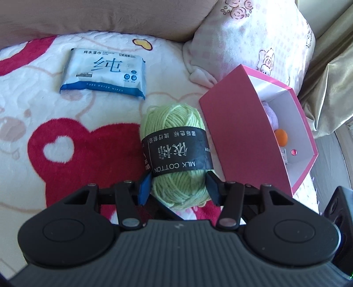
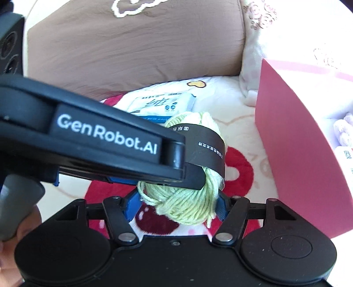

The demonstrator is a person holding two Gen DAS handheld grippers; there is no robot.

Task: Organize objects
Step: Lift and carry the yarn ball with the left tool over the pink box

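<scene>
A light-green yarn ball (image 1: 174, 119) with a black "MILK COTTON" band hangs just above the heart-patterned blanket (image 1: 66, 154). My left gripper (image 1: 178, 189) is shut on its near end, one pad on each side. In the right wrist view the same yarn ball (image 2: 187, 203) sits between the pads of my right gripper (image 2: 176, 207), which press on its lower end. The left gripper's housing (image 2: 106, 136) crosses that view from the left, one finger lying over the yarn. A pink box (image 1: 238, 132) stands open and tilted to the right of the yarn.
The pink box (image 2: 293, 154) holds an orange ball (image 1: 280, 136) and a lilac plush item (image 1: 272, 114). A blue-and-white wipes pack (image 1: 103, 70) lies further back on the blanket. Brown pillow (image 1: 99, 17), floral pillow (image 1: 253, 39) behind. A hand (image 2: 13, 253) holds the left gripper's handle.
</scene>
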